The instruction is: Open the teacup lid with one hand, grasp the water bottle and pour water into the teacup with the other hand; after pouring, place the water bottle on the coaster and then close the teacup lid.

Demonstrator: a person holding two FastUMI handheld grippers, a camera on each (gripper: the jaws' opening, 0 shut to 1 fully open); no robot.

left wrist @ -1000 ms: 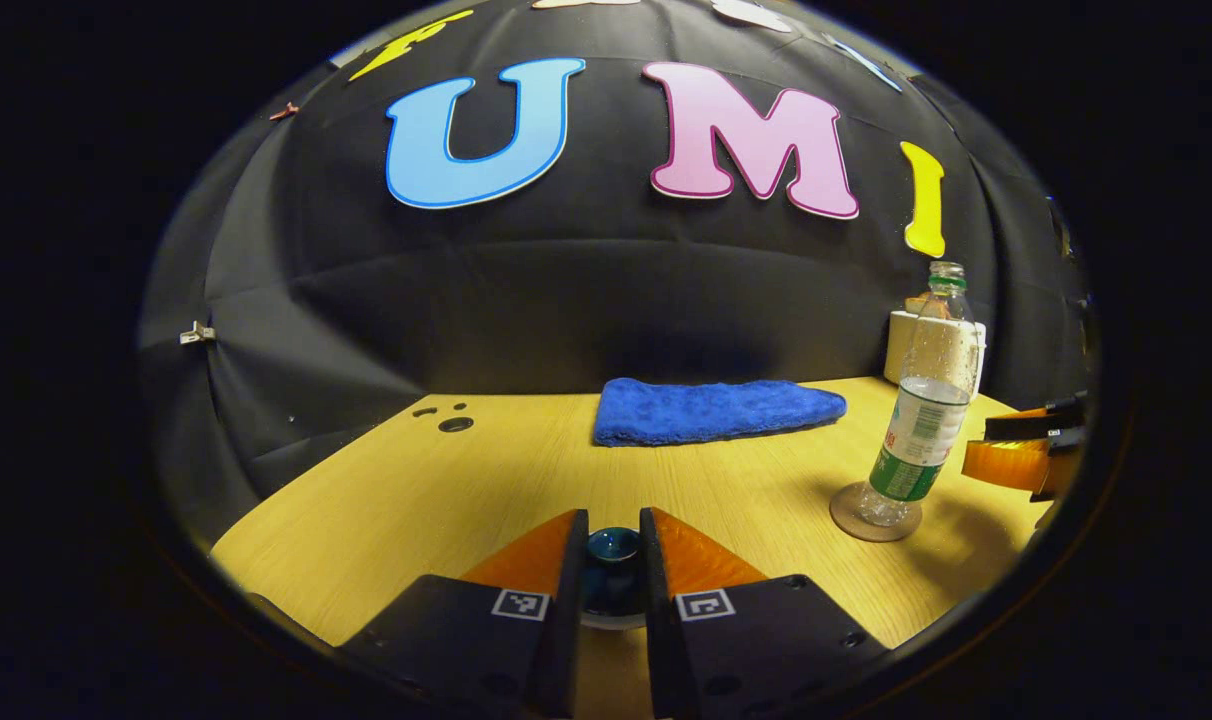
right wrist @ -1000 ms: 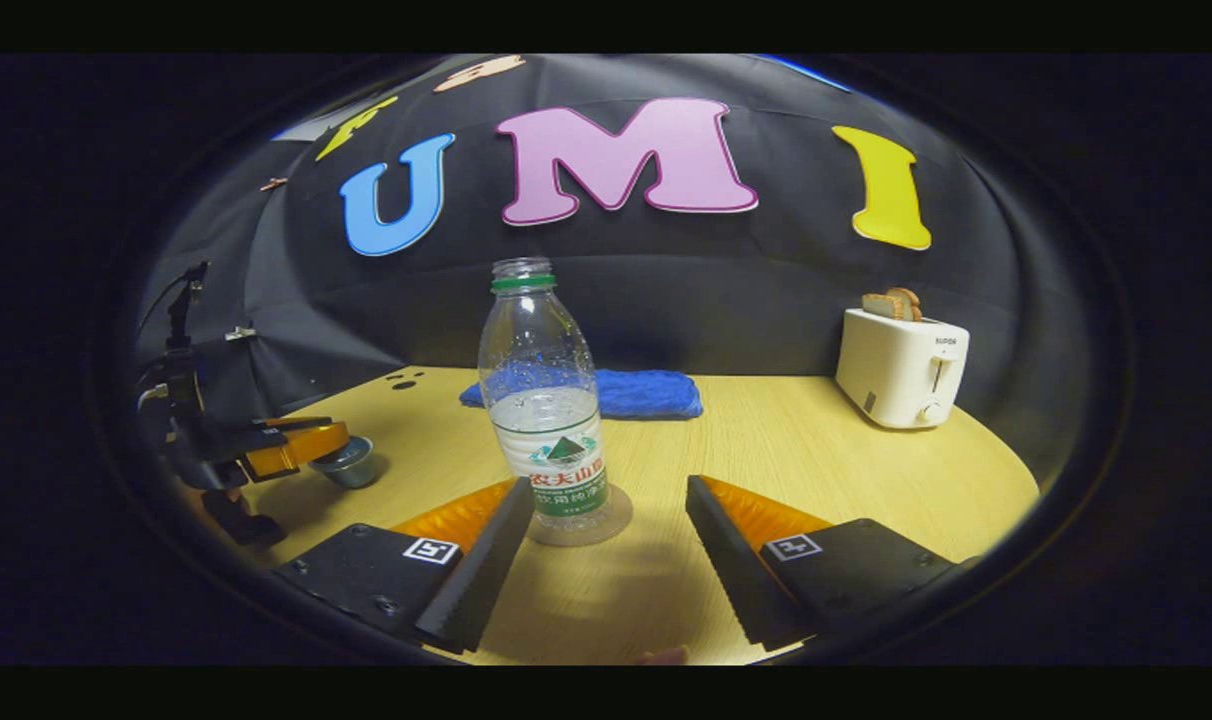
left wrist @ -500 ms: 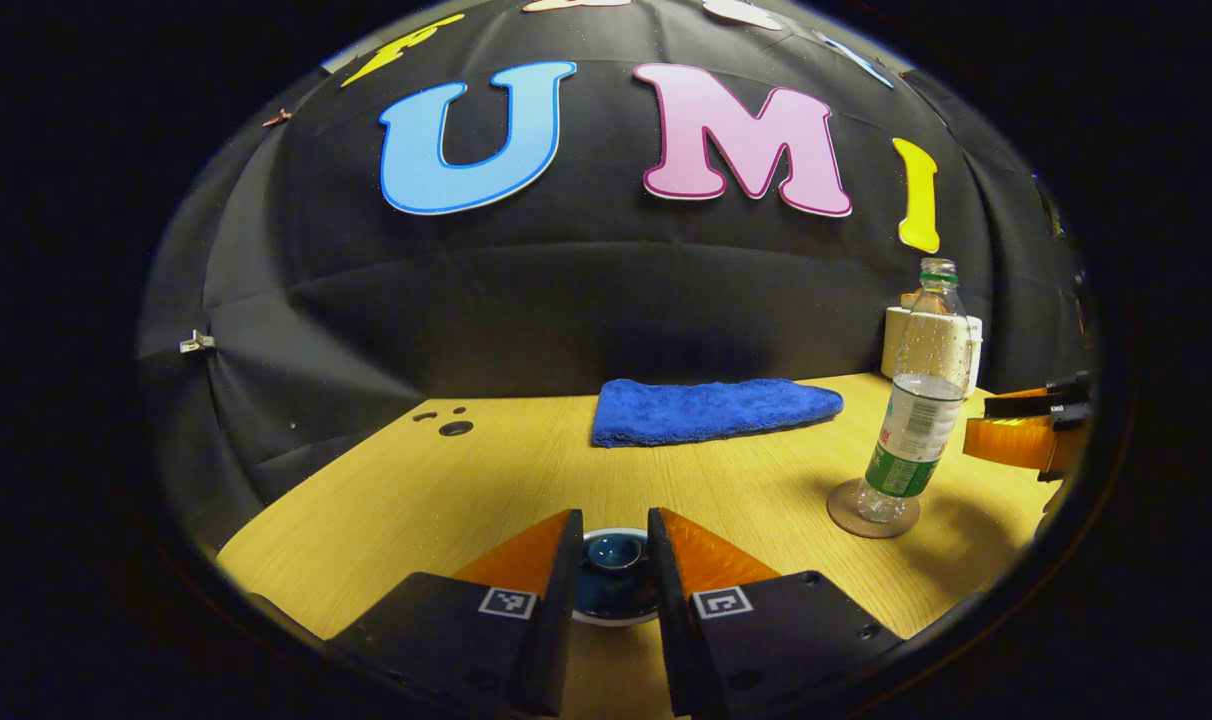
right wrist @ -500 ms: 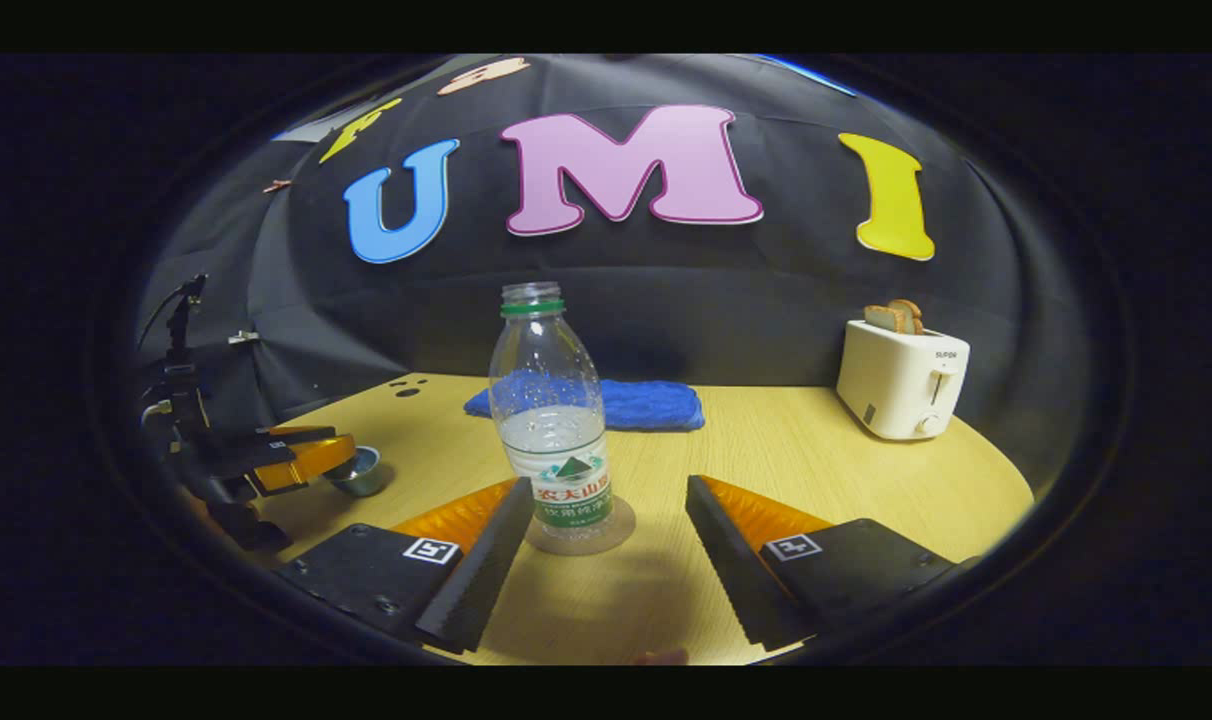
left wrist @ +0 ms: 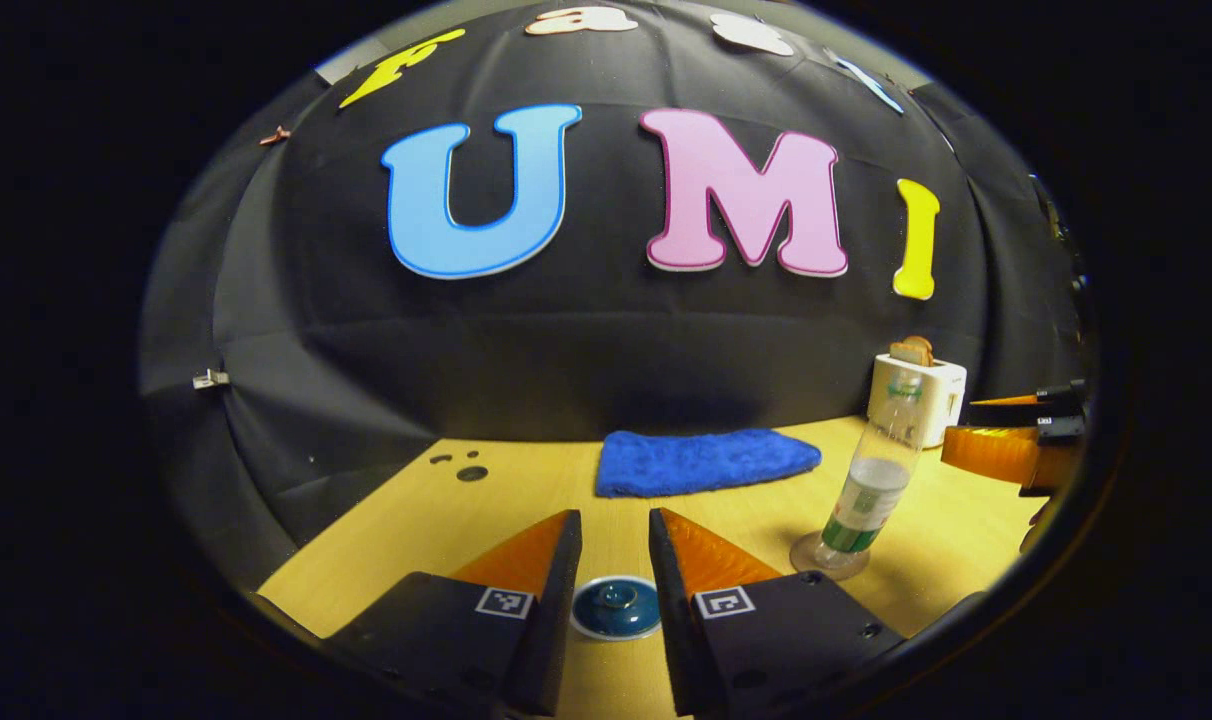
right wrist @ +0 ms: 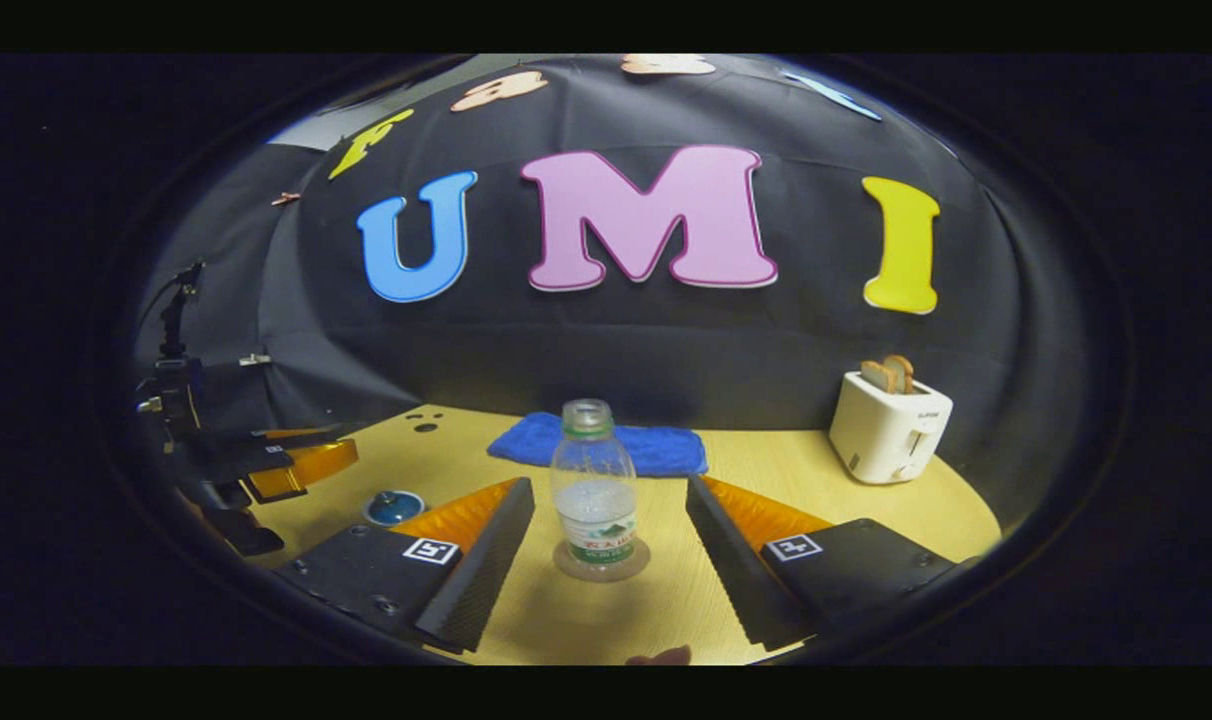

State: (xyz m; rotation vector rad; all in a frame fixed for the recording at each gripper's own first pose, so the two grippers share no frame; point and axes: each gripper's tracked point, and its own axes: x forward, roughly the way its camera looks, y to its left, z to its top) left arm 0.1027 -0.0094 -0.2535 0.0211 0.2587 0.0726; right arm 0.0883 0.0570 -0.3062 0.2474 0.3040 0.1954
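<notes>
At the bottom centre of the left gripper view, the left tool [left wrist: 616, 560] has its fingers narrowly parted and gripping nothing. Between and below them the dark blue teacup lid [left wrist: 616, 606] sits on the white-rimmed teacup, apart from both fingers. The yellow wood-grain counter [left wrist: 526, 490] carries a folded blue cloth [left wrist: 708, 462] at centre. At lower right the water bottle [left wrist: 866, 495] stands upright on a round coaster [left wrist: 828, 556], uncapped, part full, with a green and white label too small to make out. Behind it, at right, a white toaster [left wrist: 918, 398] holds bread slices. The right tool shows at the right edge.

At the bottom centre of the right gripper view, the right tool [right wrist: 610, 525] is spread wide, holding nothing. The water bottle [right wrist: 593, 495] stands on its coaster [right wrist: 602, 563] between the fingers but farther off, touching neither. Its label has a green mountain mark and red characters, too small to make out. The blue cloth [right wrist: 600, 445] lies behind it. The toaster [right wrist: 888, 427] stands at right; the small grey writing on it is unreadable. At lower left the lidded teacup [right wrist: 394, 507] sits on the counter [right wrist: 766, 460], with the left tool just above it. The fingers each carry a square black-and-white marker.
</notes>
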